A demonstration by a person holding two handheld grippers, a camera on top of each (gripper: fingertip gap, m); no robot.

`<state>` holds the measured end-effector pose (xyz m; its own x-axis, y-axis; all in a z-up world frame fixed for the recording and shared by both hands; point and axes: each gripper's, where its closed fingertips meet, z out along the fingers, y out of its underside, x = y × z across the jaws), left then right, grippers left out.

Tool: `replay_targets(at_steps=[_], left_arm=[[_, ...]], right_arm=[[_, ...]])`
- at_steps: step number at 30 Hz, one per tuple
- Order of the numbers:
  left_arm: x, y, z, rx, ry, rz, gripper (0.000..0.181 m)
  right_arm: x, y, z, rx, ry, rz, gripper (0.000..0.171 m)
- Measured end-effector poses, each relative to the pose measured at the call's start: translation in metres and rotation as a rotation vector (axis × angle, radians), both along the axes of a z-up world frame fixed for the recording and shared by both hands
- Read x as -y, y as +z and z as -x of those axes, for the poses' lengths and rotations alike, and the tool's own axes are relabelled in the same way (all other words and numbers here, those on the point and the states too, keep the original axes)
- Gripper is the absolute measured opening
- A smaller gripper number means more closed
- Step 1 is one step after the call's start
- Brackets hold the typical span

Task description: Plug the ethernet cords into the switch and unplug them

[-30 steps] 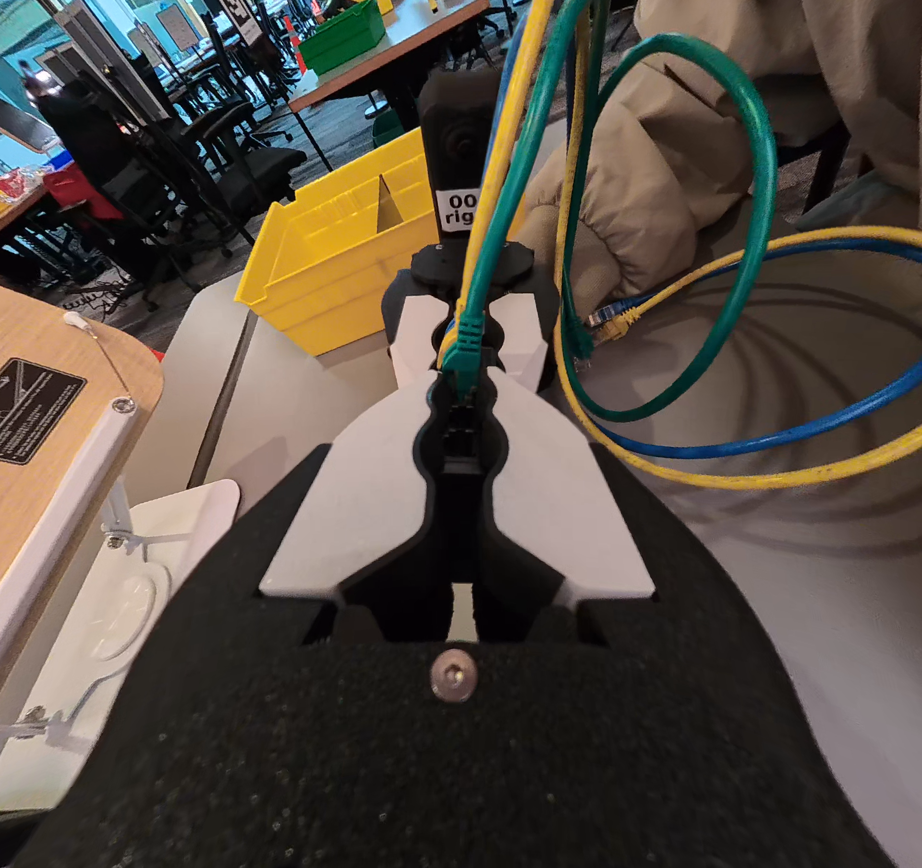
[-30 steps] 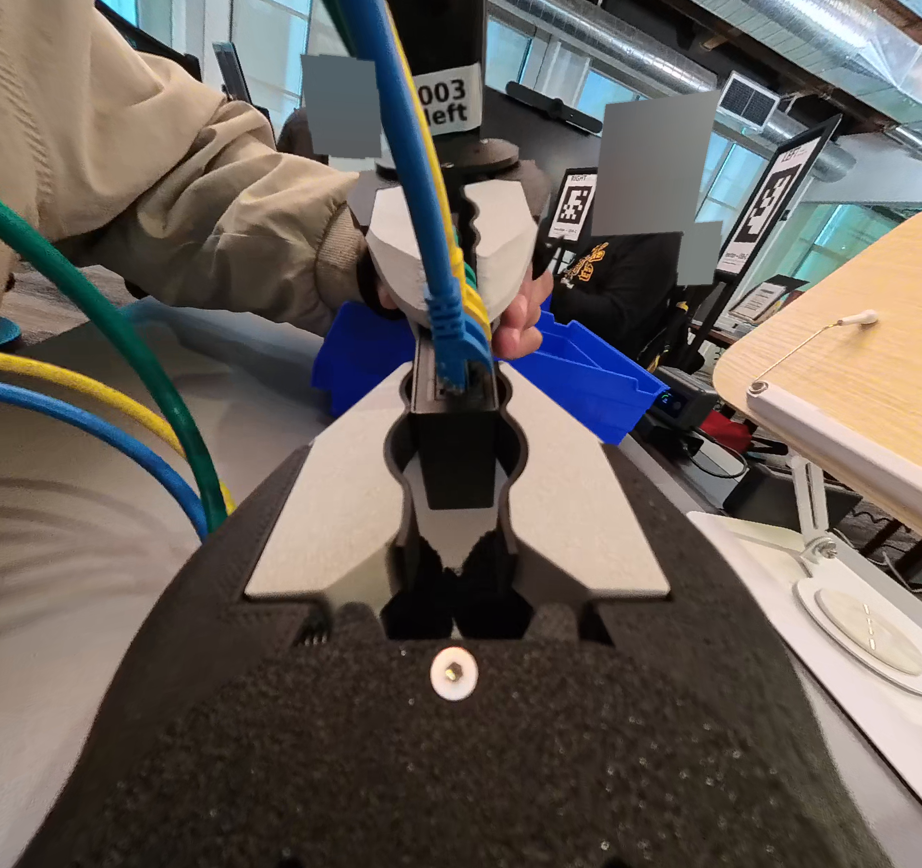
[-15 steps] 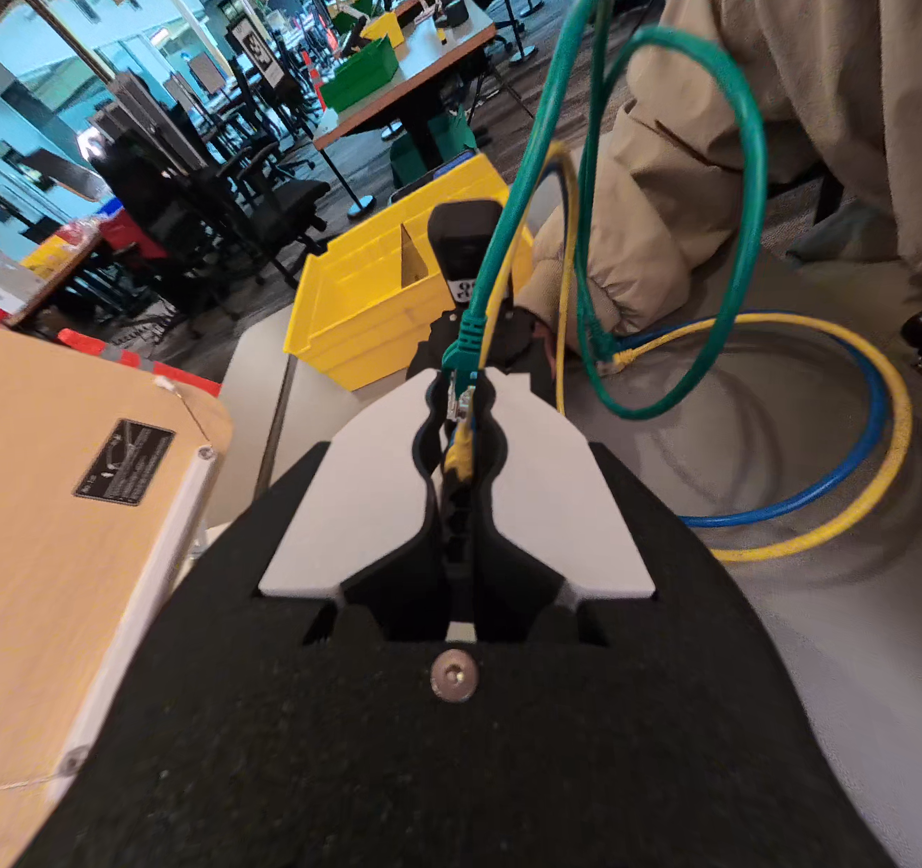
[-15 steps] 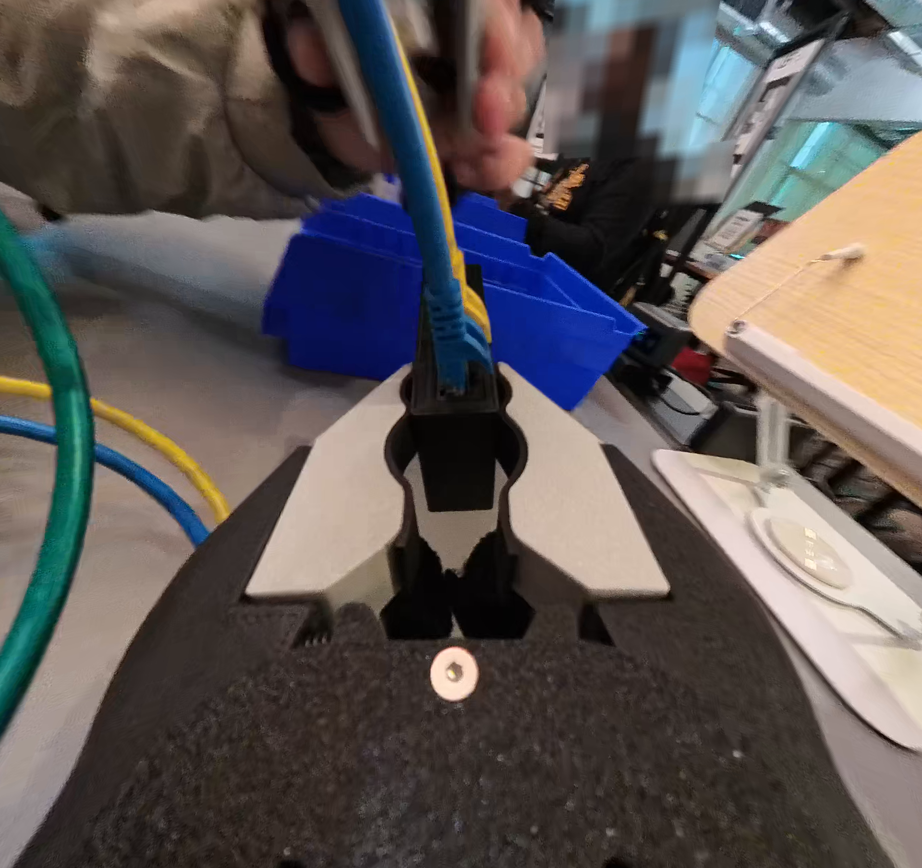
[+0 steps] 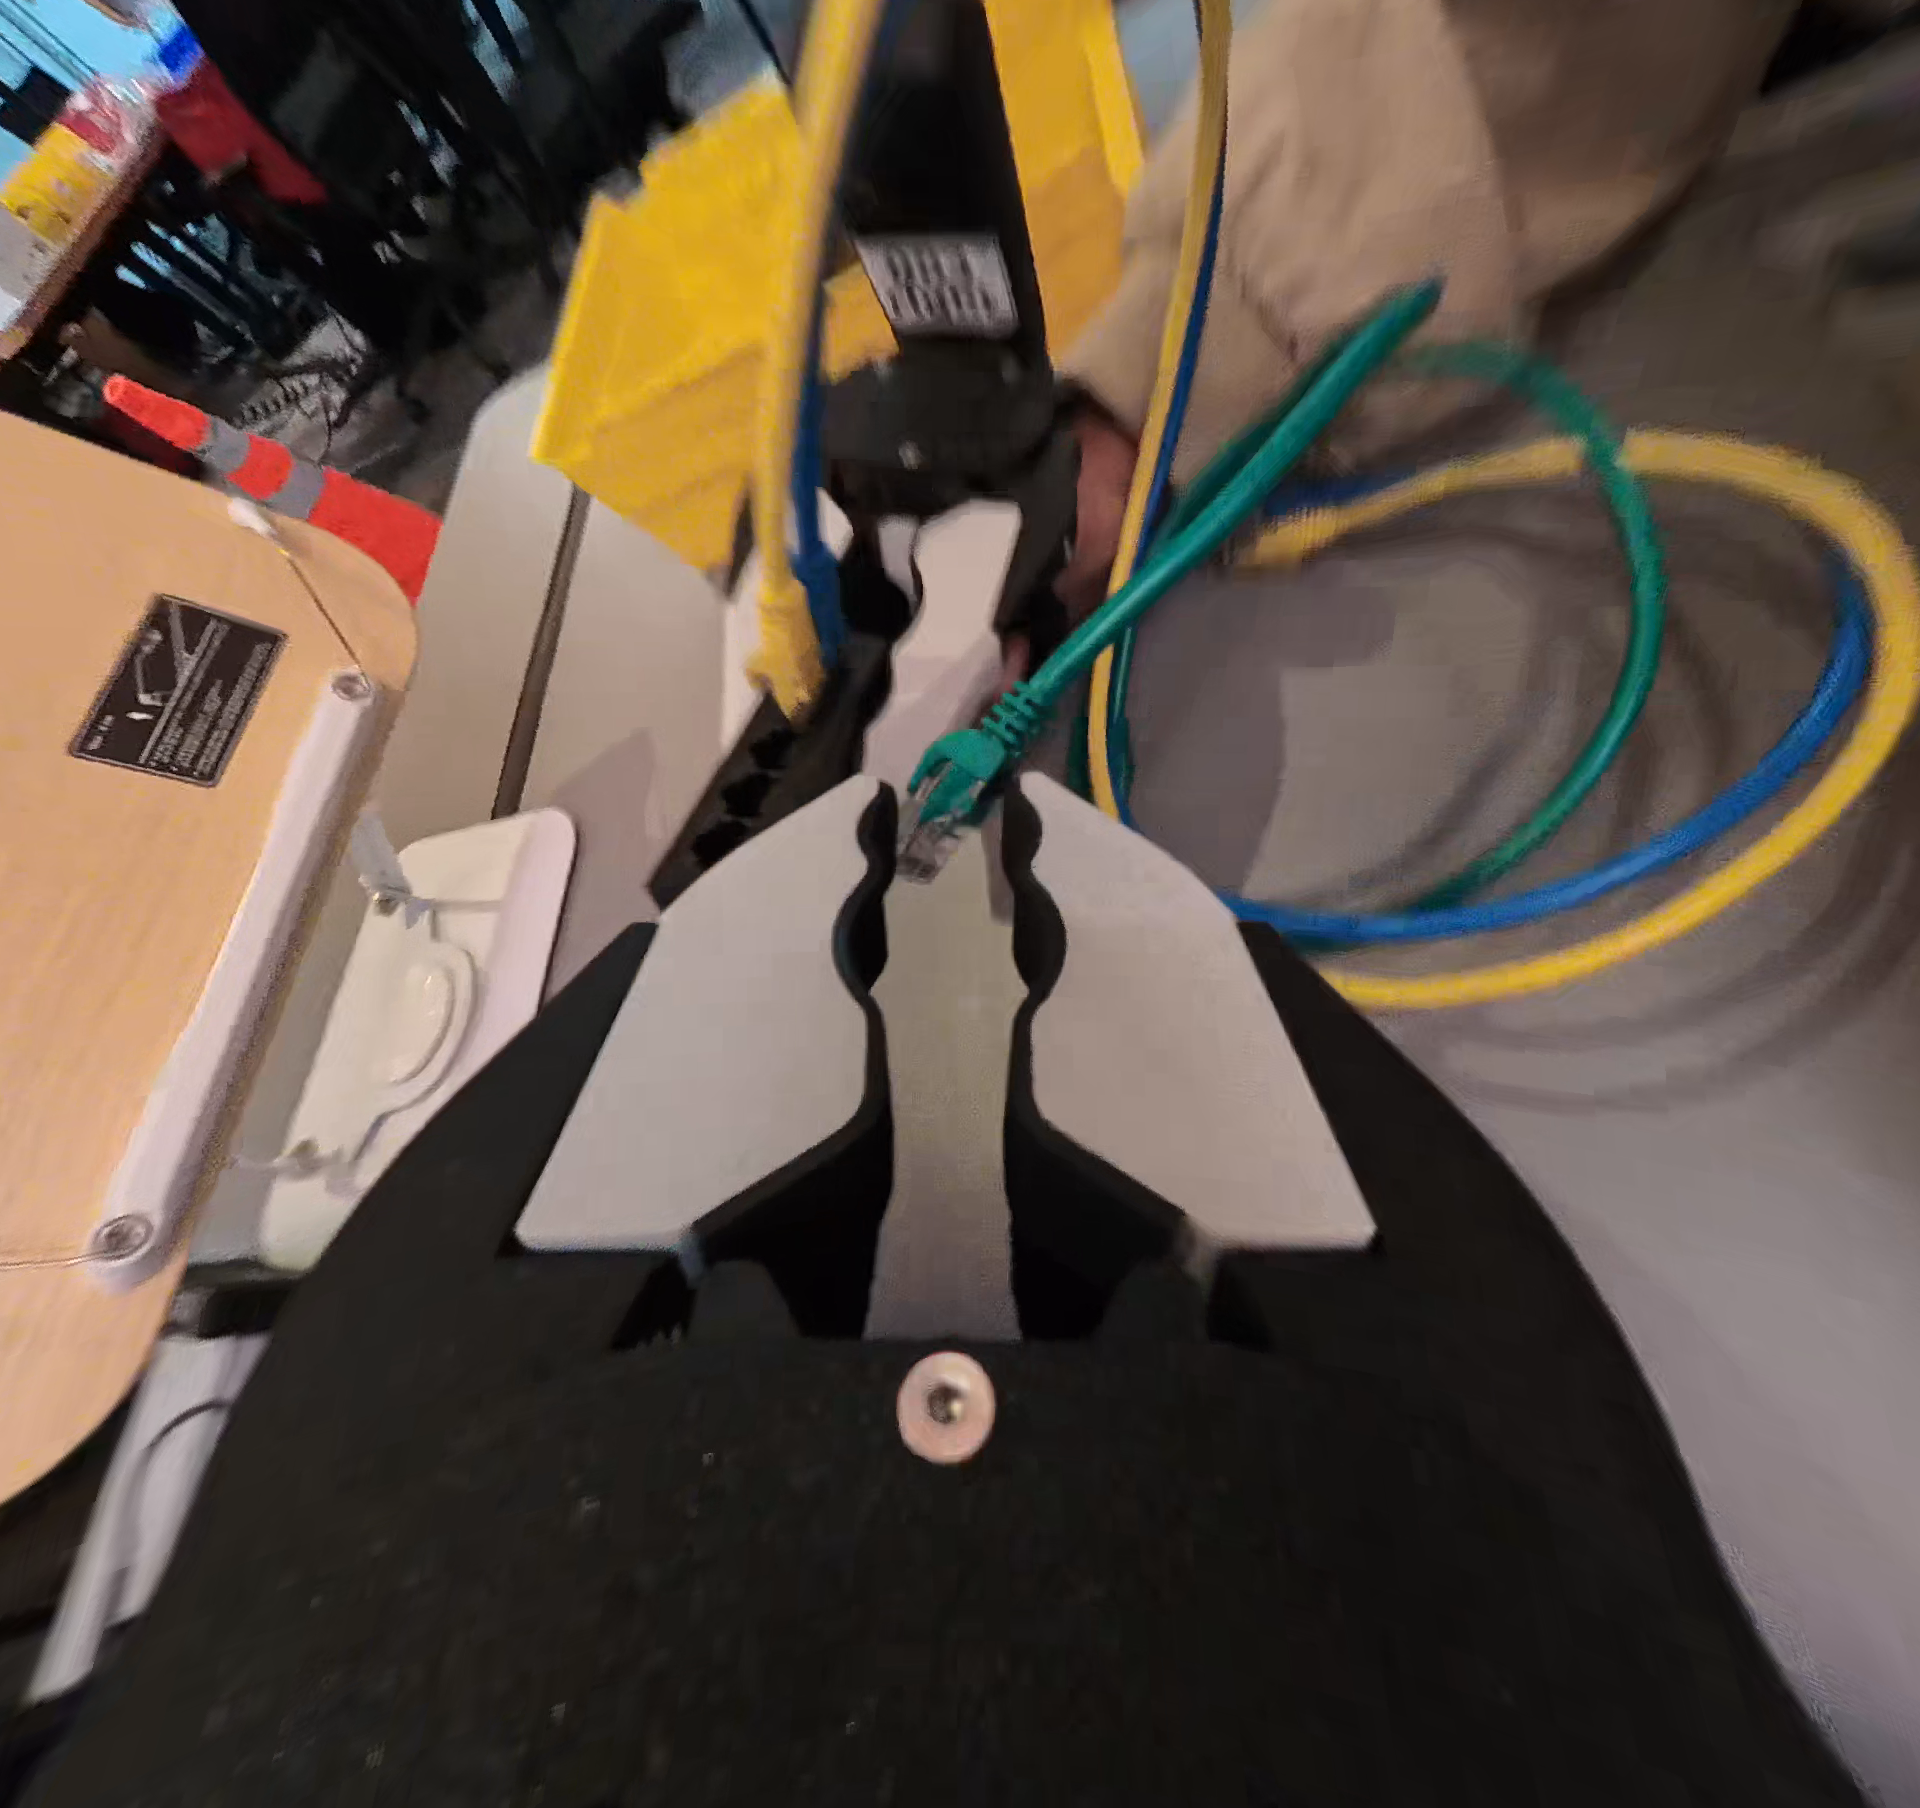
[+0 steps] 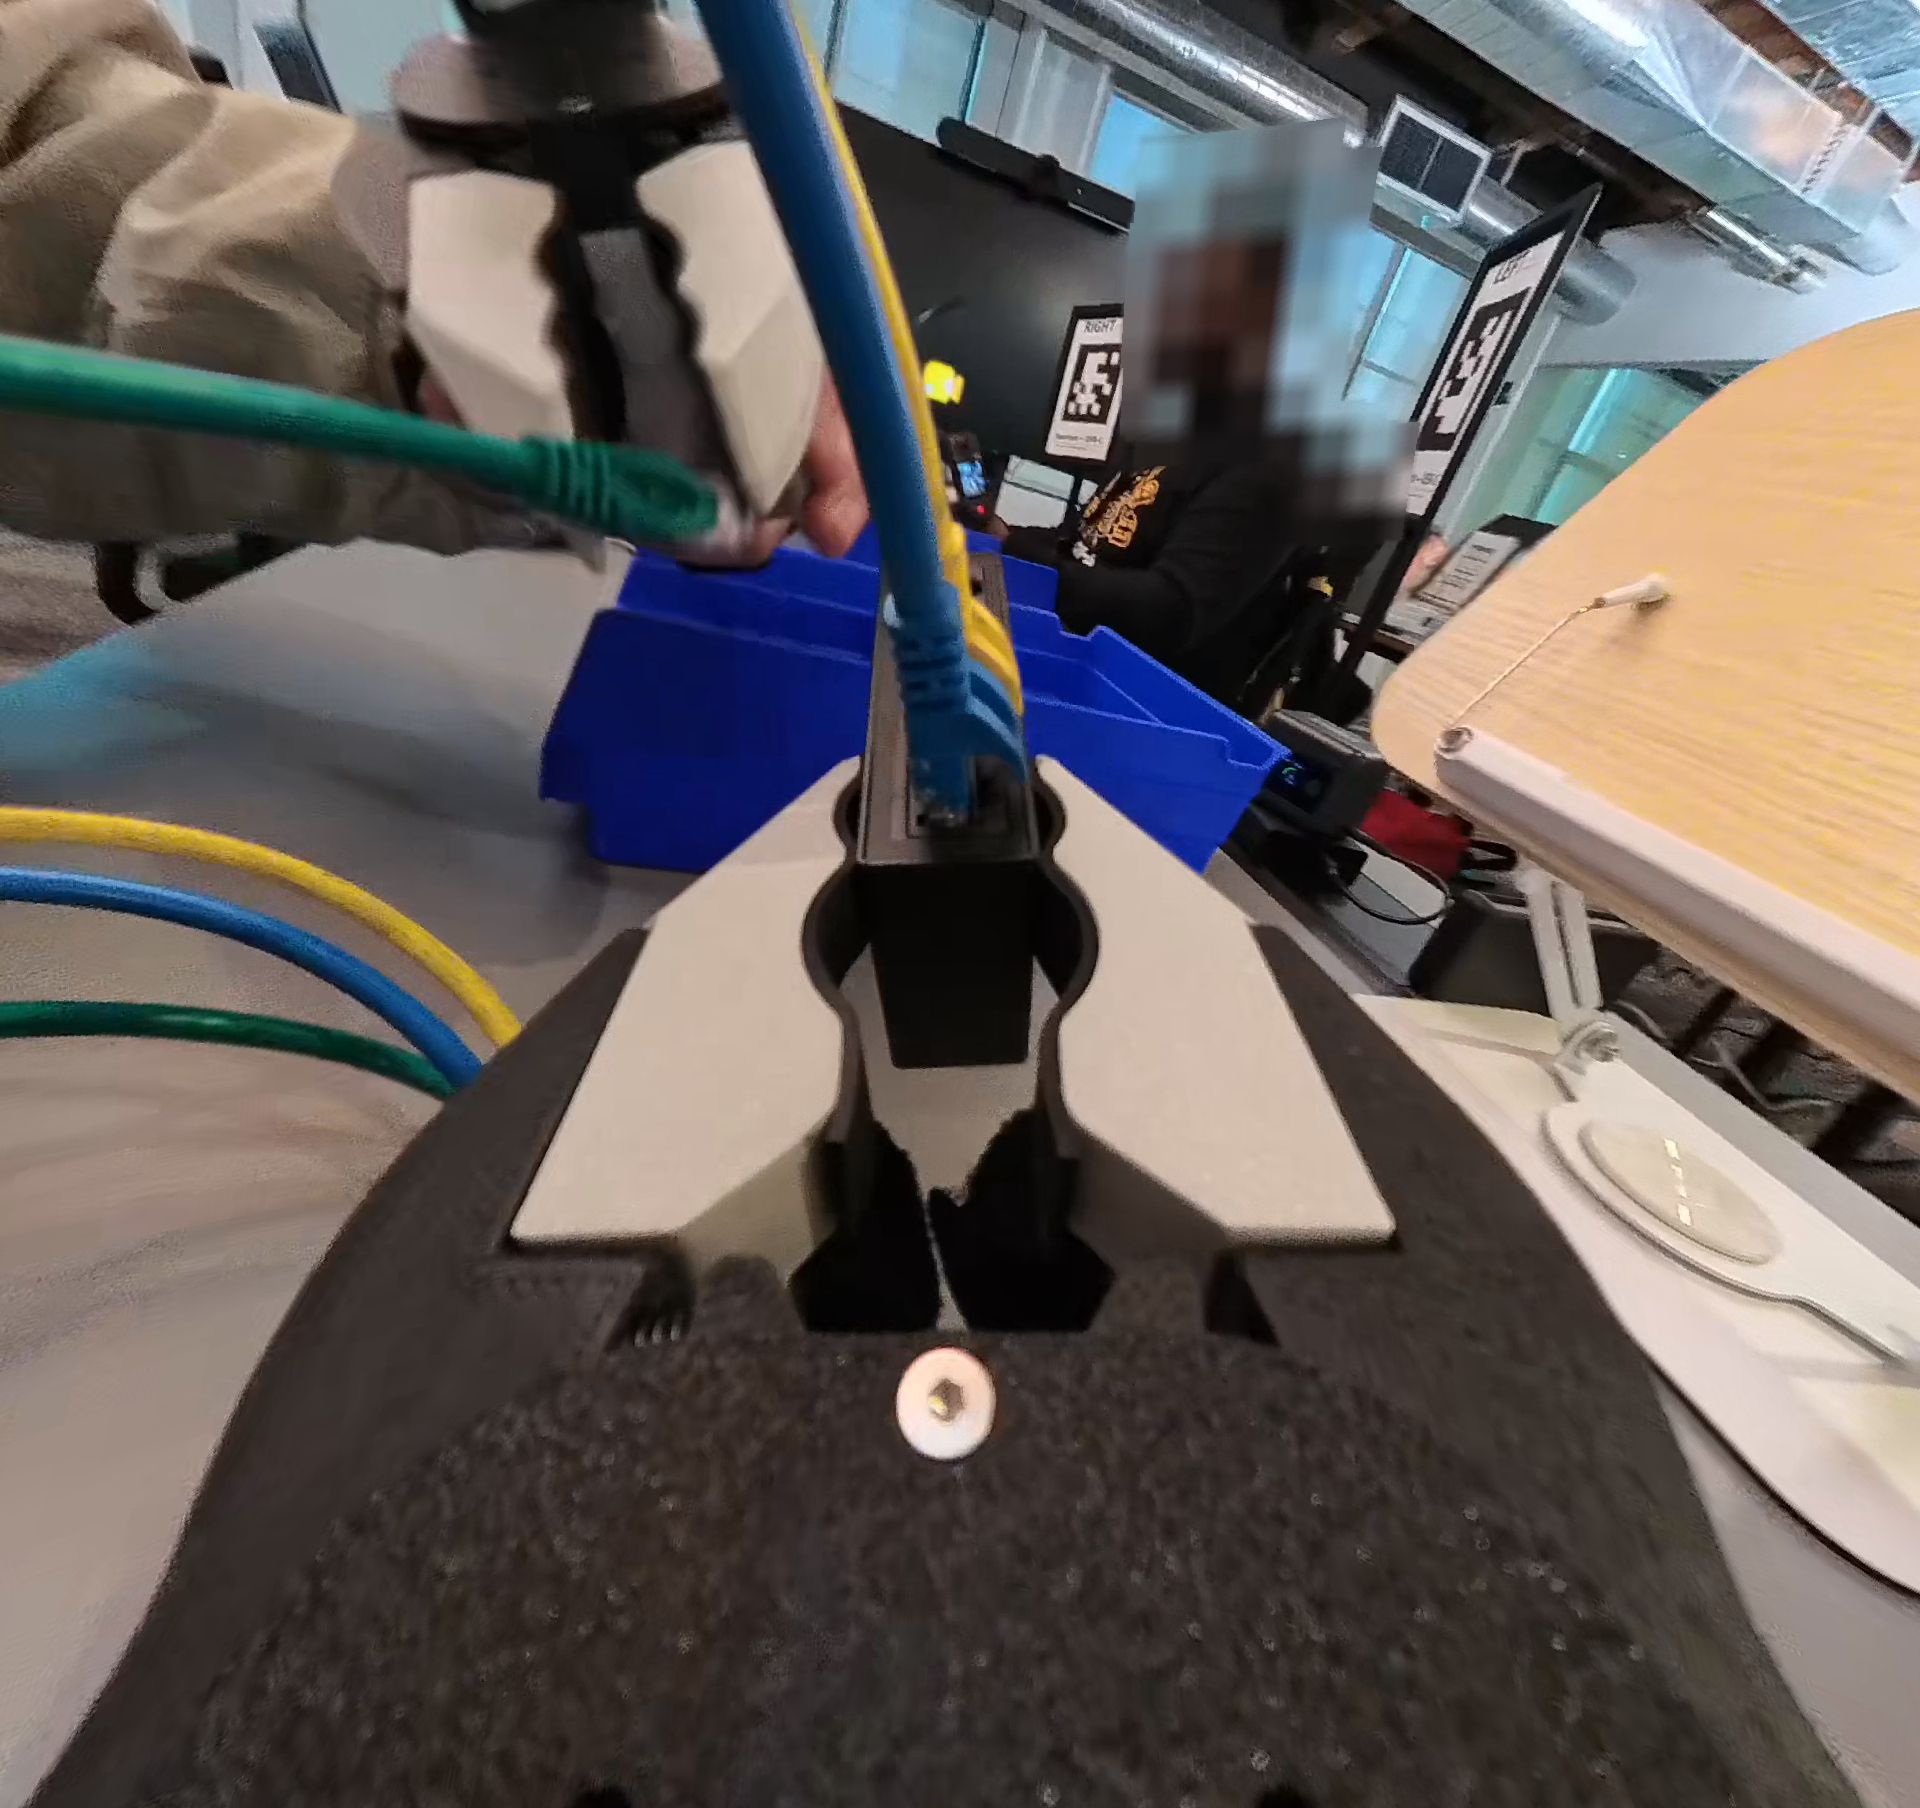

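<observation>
My right gripper (image 6: 945, 782) is shut on a black switch (image 6: 940, 948) and holds it off the grey table. A blue cord plug (image 6: 940, 698) and a yellow cord plug (image 6: 992, 657) sit in its ports. In the left wrist view the switch (image 5: 769, 771) shows several empty ports beside the yellow plug (image 5: 784, 646). My left gripper (image 5: 948, 802) is open. The green cord plug (image 5: 956, 776) is out of the switch and lies loosely between its fingertips. The right wrist view shows the left gripper (image 6: 634, 428) up left, the green plug (image 6: 623, 496) across its tips.
Loops of yellow, blue and green cord (image 5: 1766, 823) lie on the grey table. A yellow bin (image 5: 665, 324) and a blue bin (image 6: 748, 719) stand behind the grippers. A wooden board (image 5: 125, 823) and a white lamp base (image 6: 1714, 1270) are at the side. A person sits beyond (image 6: 1195, 553).
The green plug has come out of the switch. My left gripper pulled back from the switch and opened. The right gripper still holds the switch.
</observation>
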<state>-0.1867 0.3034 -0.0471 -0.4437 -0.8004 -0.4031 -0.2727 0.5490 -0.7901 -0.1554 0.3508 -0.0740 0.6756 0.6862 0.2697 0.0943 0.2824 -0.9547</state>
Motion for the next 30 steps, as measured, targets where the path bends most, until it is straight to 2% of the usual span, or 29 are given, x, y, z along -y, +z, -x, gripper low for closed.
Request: replay_targets(at_steps=[1, 3, 5, 13, 18, 30], left_arm=[[-0.001, 0.013, -0.002, 0.035, 0.005, 0.068, 0.021], [-0.009, 0.029, -0.008, 0.081, 0.020, 0.133, 0.022], [-0.014, 0.032, -0.013, 0.074, 0.020, 0.126, 0.026], [-0.010, -0.006, -0.041, -0.042, -0.022, 0.044, 0.025], [-0.007, -0.007, -0.047, 0.000, -0.042, 0.054, 0.014], [-0.007, -0.016, -0.047, -0.007, -0.045, 0.072, 0.016]], right_arm=[[0.002, 0.002, 0.001, -0.022, 0.022, 0.005, 0.026], [0.006, 0.004, 0.003, -0.048, 0.063, 0.013, 0.026], [0.008, 0.003, 0.005, -0.043, 0.079, 0.016, 0.026], [0.013, 0.001, 0.013, -0.025, 0.114, 0.017, 0.026], [0.012, 0.001, 0.012, -0.025, 0.113, 0.019, 0.026], [0.014, -0.001, 0.015, -0.014, 0.124, 0.017, 0.026]])
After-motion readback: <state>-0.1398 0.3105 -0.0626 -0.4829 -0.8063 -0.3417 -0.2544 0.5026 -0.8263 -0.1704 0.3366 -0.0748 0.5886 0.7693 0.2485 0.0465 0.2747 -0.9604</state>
